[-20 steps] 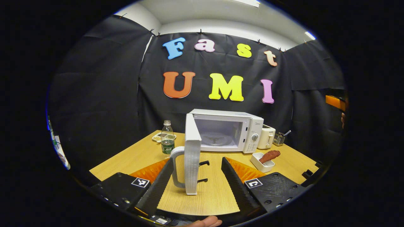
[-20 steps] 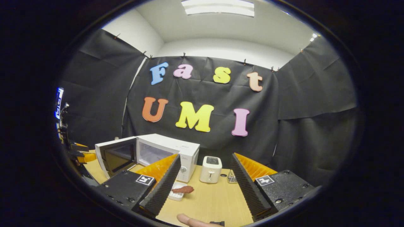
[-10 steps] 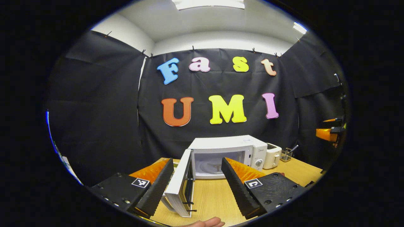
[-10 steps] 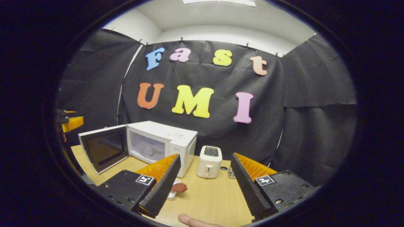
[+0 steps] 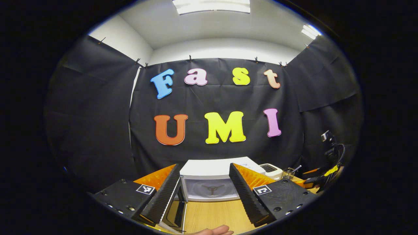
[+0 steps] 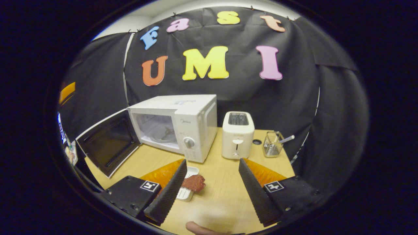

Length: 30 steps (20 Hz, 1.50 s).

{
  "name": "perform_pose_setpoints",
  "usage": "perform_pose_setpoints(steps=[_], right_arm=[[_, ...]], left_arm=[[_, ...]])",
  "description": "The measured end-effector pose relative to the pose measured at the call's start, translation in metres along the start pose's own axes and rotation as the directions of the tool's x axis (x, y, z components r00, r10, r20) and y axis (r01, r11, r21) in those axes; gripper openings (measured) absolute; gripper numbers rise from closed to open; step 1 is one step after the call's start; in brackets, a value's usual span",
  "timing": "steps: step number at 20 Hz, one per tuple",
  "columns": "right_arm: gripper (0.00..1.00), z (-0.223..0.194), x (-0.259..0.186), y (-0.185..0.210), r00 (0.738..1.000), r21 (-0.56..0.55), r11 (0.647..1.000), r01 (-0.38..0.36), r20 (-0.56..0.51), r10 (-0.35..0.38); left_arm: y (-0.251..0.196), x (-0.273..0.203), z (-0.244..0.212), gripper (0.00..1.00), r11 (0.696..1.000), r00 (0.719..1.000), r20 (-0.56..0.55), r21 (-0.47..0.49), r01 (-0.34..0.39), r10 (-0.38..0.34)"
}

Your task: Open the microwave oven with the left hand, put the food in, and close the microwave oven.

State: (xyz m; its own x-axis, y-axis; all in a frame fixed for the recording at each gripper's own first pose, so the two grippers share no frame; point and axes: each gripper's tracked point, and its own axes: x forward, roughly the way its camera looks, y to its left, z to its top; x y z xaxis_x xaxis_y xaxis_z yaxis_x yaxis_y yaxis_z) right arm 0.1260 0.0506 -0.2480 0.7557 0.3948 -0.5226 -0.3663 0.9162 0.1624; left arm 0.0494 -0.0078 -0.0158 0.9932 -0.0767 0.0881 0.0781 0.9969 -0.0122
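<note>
Meanwhile, we see the microwave (image 6: pixel 183 125) standing on the wood counter (image 6: pixel 222 195) w/ its door (image 6: pixel 109 143) swung wide to the left, cavity bare. Right gripper (image 6: pixel 212 186) hangs released, jaws apart, above the counter; the food (image 6: pixel 194 182), a reddish-brown piece, lies on a small white tray (image 6: pixel 186 192) just beside its left finger, near the microwave's front corner. A toaster (image 6: pixel 237 135) sits right of the microwave, a wire holder (image 6: pixel 272 144) farther right. Left gripper (image 5: pixel 204 189) also released, empty, facing the open cavity; door edge (image 5: pixel 174 209) by its left finger.
</note>
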Motion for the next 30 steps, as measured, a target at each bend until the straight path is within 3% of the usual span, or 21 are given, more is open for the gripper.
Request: perform_pose_setpoints(steps=[1,3,8,9,10,11,12,14,15,16,18,23,30], right_arm=[[1.00,-0.007,0.010,0.003,0.999,0.064,0.997,-0.043,-0.024,0.045],[0.94,-0.024,0.029,0.006,0.989,0.166,0.981,-0.104,-0.088,0.119],[0.92,-0.069,0.059,0.018,0.931,0.329,0.924,-0.195,-0.236,0.280],[0.77,-0.073,0.064,0.019,0.924,0.351,0.915,-0.201,-0.242,0.296],[0.87,-0.076,0.068,0.020,0.918,0.367,0.907,-0.206,-0.249,0.310],[0.81,-0.079,0.070,0.023,0.910,0.384,0.898,-0.215,-0.254,0.327],[0.66,-0.081,0.073,0.026,0.904,0.399,0.888,-0.228,-0.253,0.345],[0.53,-0.088,0.080,0.032,0.887,0.443,0.863,-0.242,-0.259,0.382],[0.37,-0.090,0.079,0.034,0.875,0.490,0.836,-0.246,-0.258,0.409],[0.20,-0.095,0.074,0.042,0.865,0.511,0.822,-0.250,-0.263,0.427],[0.12,-0.088,0.072,0.038,0.875,0.470,0.845,-0.256,-0.260,0.409],[0.12,-0.068,0.046,0.043,0.929,0.307,0.926,-0.222,-0.221,0.296],[0.11,-0.045,0.011,0.073,0.983,0.037,0.989,-0.144,-0.109,0.147]], left_arm=[[-0.002,0.002,0.000,0.93,1.000,1.000,-0.002,-0.008,0.005,-0.005],[-0.007,0.004,-0.002,0.93,1.000,1.000,-0.001,-0.014,0.011,-0.011],[-0.017,0.005,-0.010,0.93,0.999,1.000,0.001,0.032,0.016,-0.016],[-0.017,0.005,-0.013,0.94,0.999,1.000,-0.002,0.034,0.014,-0.014],[-0.017,0.005,-0.016,0.94,0.999,1.000,-0.005,0.032,0.011,-0.011],[-0.018,0.006,-0.020,0.95,1.000,1.000,-0.015,0.028,0.014,-0.014],[-0.020,0.007,-0.026,0.87,1.000,0.999,-0.029,0.024,0.018,-0.018],[-0.021,0.009,-0.038,0.88,0.999,0.998,-0.058,0.027,0.021,-0.020],[-0.018,0.009,-0.044,0.96,0.999,0.997,-0.072,0.033,0.016,-0.014],[-0.017,0.008,-0.048,0.96,0.999,0.997,-0.081,0.036,0.015,-0.012],[-0.015,0.006,-0.054,0.96,0.999,0.995,-0.096,0.032,0.014,-0.011],[-0.005,-0.002,-0.053,0.96,1.000,0.996,-0.090,0.013,0.015,-0.014],[0.008,-0.018,-0.052,0.96,1.000,0.997,-0.076,-0.011,0.024,-0.025]])
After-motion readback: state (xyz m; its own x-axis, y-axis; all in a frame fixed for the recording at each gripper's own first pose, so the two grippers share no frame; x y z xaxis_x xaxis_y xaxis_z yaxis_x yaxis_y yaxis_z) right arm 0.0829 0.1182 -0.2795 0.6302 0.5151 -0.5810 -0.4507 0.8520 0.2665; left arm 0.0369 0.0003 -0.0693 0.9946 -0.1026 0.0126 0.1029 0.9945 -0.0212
